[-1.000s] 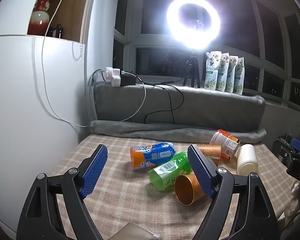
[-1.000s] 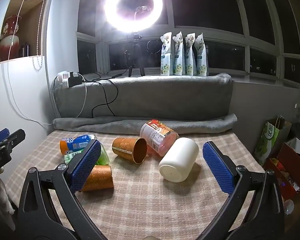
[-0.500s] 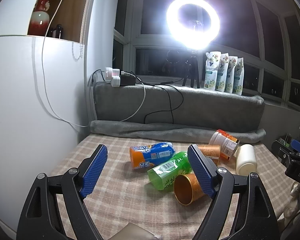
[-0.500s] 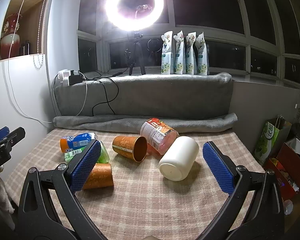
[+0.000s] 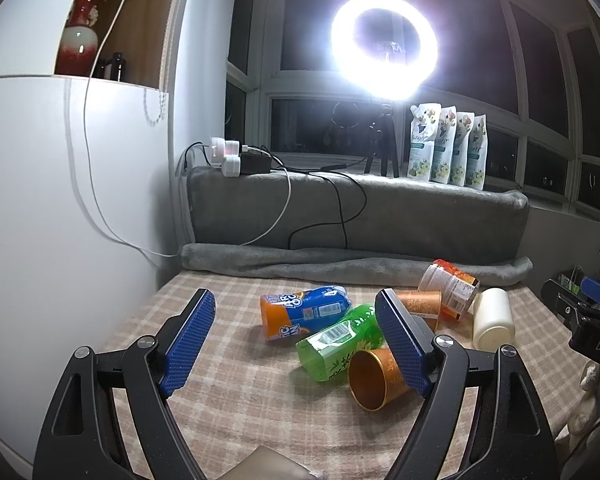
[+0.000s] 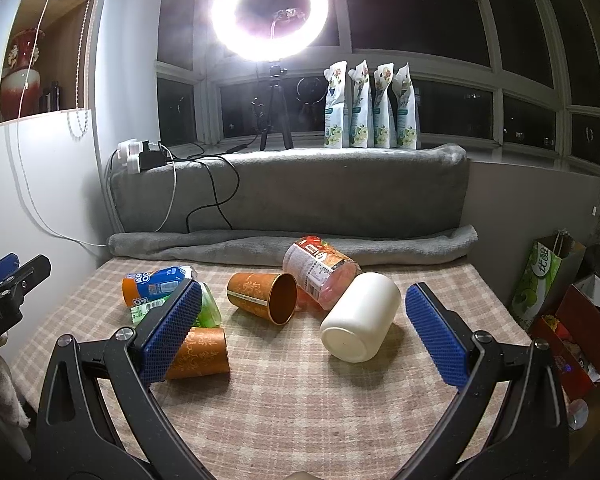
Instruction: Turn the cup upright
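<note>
Plainly, nothing is gripped yet: the left claw (image 5: 296, 338) and the right claw (image 6: 304, 334) both hang above the checked counter (image 6: 300, 408) with jaws spread wide and nothing between them.

Taking the white cup (image 6: 360, 322) as the landmark, it lies on its side with its closed base toward the right camera. Touching it from behind is a red-labelled jar (image 6: 320, 272), also toppled. Just to the left of the white cup lies a copper cup (image 6: 262, 298) with its mouth turned toward it, and further left and nearer the camera a second copper cup (image 6: 198, 354), partly hidden by the right claw's left finger. Beyond that one sit a green bottle (image 5: 340, 342) and an orange-and-blue bottle (image 5: 304, 312), all on their sides.

The likely troubles come from the crowding and the round shapes:
- A jaw closing off-centre on the white cup could squirt it sideways, since it looks smooth and free to roll.
- Lifting it may disturb the jar leaning against it, which could then roll into the copper cup.
- Tipping a cup up on the soft cloth, it may wobble and fall again if let go early.
- Which cup is meant is not certain; three lie down.
</note>
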`<state>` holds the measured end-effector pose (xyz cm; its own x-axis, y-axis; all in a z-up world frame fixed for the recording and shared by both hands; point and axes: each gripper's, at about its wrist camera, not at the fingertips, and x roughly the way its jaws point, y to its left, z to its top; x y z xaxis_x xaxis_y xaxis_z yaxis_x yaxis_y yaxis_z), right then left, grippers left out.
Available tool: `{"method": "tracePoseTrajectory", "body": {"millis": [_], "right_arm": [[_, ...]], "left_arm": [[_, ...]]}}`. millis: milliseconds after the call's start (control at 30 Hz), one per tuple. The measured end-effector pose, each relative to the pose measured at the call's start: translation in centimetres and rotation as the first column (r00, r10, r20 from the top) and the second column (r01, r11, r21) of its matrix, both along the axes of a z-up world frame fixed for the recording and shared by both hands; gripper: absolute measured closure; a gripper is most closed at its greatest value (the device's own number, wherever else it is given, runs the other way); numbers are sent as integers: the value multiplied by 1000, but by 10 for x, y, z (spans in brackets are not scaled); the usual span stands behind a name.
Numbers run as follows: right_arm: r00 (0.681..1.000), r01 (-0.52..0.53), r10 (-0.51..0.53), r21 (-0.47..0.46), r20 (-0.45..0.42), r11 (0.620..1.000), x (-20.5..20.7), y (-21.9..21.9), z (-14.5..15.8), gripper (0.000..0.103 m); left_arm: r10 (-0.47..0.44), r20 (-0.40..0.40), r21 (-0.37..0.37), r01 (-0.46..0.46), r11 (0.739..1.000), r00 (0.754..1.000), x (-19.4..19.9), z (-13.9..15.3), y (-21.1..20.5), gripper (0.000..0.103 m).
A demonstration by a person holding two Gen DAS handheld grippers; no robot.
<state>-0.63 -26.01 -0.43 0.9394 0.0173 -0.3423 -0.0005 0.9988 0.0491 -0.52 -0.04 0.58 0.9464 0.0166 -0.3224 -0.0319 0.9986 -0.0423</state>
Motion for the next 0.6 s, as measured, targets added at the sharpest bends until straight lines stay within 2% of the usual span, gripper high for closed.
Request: {"method": "tracePoseTrajectory", "body": {"millis": [600], "right_arm": [[1000, -5, 5, -3, -3, 1000, -1, 4, -1, 0]], "left_arm": [[1, 0, 0, -1, 1000, 1000, 0, 0, 0, 21]]}}
